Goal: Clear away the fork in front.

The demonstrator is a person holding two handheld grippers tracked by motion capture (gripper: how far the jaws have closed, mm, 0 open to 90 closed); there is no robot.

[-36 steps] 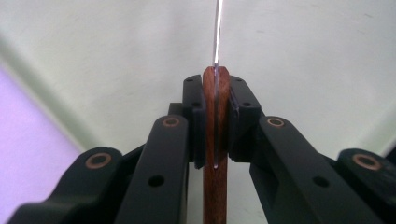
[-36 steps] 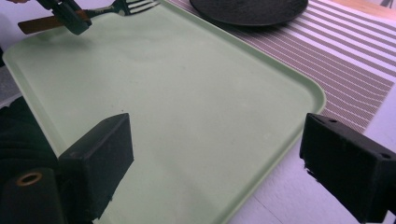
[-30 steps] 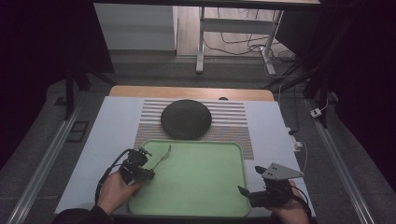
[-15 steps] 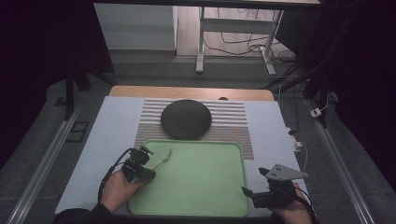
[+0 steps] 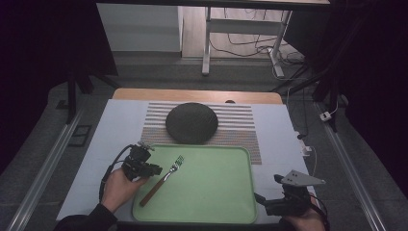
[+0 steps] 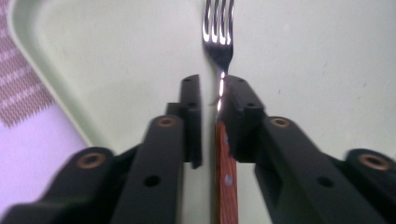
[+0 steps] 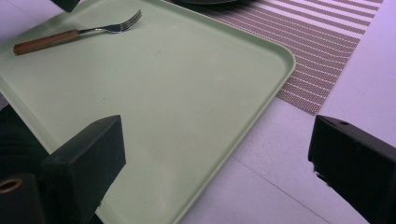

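Fork [image 5: 164,179] lies flat on the green tray [image 5: 216,192], your left gripper [image 6: 208,100] straddling its neck with jaws slightly parted, not pinching, while your right gripper [image 5: 269,202] waits spread wide beside the tray.

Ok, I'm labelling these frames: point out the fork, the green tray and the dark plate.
fork [image 5: 179,161]: high view, on its tines.
green tray [image 5: 219,185]: high view, bare middle of its floor.
dark plate [image 5: 191,122]: high view, its centre.
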